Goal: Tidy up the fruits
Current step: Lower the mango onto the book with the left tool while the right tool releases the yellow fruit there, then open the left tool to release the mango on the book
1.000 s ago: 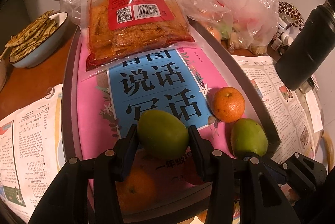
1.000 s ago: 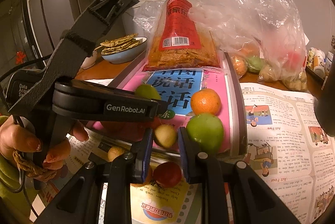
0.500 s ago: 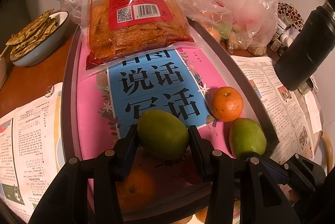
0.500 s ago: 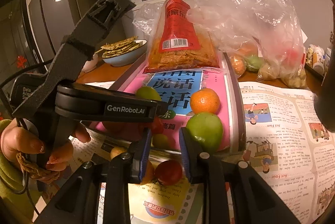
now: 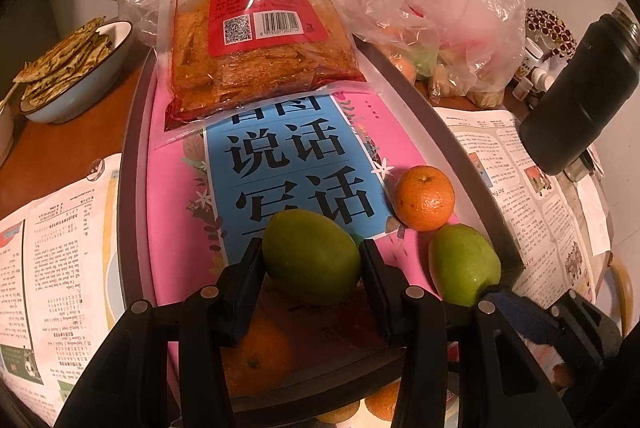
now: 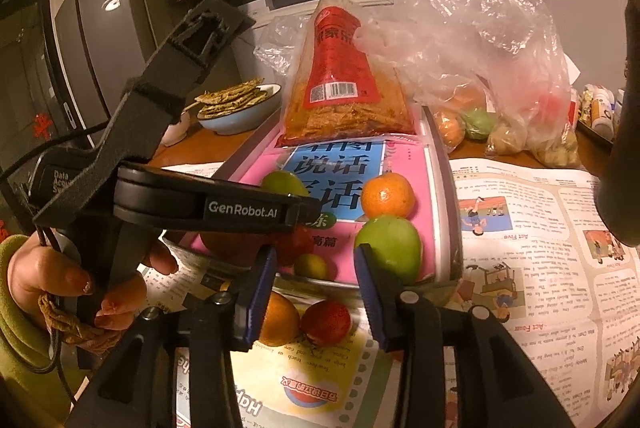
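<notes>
Left hand-held gripper (image 5: 312, 270): level, pointing forward over the near end of the grey-rimmed tray (image 5: 130, 163); fingers clamped on one large smooth green fruit (image 5: 311, 256), one finger on each side of it; fruit sits above the pink book with blue title panel (image 5: 296, 163) that lines the tray. In the right wrist view this gripper crosses from the left, held by a bare hand (image 6: 56, 280) with a green sleeve and painted nails.

Right hand-held gripper (image 6: 316, 276): low and just short of the tray's near rim; blue-padded fingers spread apart, nothing between them; the second green fruit (image 6: 389, 248) sits just ahead of its right finger, can't tell if touching.

Counts, loose fruit:
- green: 2; one in the left grip, one at the tray's right near corner (image 5: 464, 270)
- orange mandarins on the tray: 2; one (image 5: 425, 197) just beyond the corner green fruit and touching it; one (image 5: 256, 356) under the left gripper's left finger
- small yellow-green fruit (image 6: 311, 266) on the tray's near edge, ahead of the right gripper: 1
- on the printed newspaper (image 6: 532, 240) below the right gripper: 1 orange fruit (image 6: 279, 318), 1 small red fruit (image 6: 326, 322), side by side

Beyond the left gripper: 1 red-labelled clear snack bag (image 5: 256, 27) on the tray's far end; 1 clear plastic bag of mixed fruit (image 5: 436, 27) to the right; 1 blue bowl of flatbreads (image 5: 76, 67) to the left on the brown surface (image 5: 60, 147); 1 dark metal flask (image 5: 580, 91) far right.
</notes>
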`<move>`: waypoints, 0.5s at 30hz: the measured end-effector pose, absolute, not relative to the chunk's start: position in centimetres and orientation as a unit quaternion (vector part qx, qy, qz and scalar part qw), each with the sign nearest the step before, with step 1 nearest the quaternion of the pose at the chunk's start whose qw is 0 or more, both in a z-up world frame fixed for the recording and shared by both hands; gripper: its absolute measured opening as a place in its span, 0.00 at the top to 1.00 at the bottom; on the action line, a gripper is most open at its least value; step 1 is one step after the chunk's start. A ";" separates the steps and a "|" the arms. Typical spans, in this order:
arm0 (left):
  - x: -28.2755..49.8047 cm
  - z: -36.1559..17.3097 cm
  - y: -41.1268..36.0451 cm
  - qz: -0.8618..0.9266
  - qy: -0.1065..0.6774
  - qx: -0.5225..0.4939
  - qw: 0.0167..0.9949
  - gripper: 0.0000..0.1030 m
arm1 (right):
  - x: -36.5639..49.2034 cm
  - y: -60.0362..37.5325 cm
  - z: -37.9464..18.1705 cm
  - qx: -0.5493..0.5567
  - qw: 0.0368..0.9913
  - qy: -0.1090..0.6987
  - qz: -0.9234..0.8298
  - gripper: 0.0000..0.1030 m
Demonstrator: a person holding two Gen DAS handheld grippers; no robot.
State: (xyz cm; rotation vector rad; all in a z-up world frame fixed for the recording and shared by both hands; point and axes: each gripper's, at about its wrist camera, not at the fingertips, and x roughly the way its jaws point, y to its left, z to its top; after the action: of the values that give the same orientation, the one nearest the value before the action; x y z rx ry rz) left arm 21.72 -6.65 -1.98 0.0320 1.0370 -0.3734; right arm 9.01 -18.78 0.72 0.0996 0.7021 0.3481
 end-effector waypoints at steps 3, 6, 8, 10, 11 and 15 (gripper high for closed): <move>21.7 -2.0 -6.7 -0.177 0.492 0.015 0.852 0.52 | 8.9 -19.2 1.0 0.054 0.926 0.336 0.164 0.48; 21.7 -1.9 -6.6 -0.176 0.493 0.014 0.852 0.52 | 8.9 -19.6 1.2 0.059 0.927 0.334 0.160 0.47; 21.7 -1.9 -6.6 -0.176 0.493 0.014 0.852 0.52 | 8.9 -19.8 1.3 0.061 0.928 0.332 0.157 0.46; 21.7 -1.9 -6.6 -0.175 0.493 0.013 0.852 0.52 | 8.8 -19.9 1.3 0.063 0.929 0.330 0.155 0.41; 21.7 -1.9 -6.6 -0.174 0.493 0.013 0.852 0.52 | 8.8 -20.0 1.3 0.065 0.929 0.329 0.154 0.38; 21.7 -1.9 -6.4 -0.171 0.493 0.010 0.853 0.52 | 8.8 -20.2 1.2 0.067 0.929 0.331 0.149 0.38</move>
State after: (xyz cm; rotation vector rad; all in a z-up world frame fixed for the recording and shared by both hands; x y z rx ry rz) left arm 21.73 -6.40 -1.86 0.0218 1.0378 -0.3594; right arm 8.79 -20.25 1.24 0.1376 0.6778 0.3045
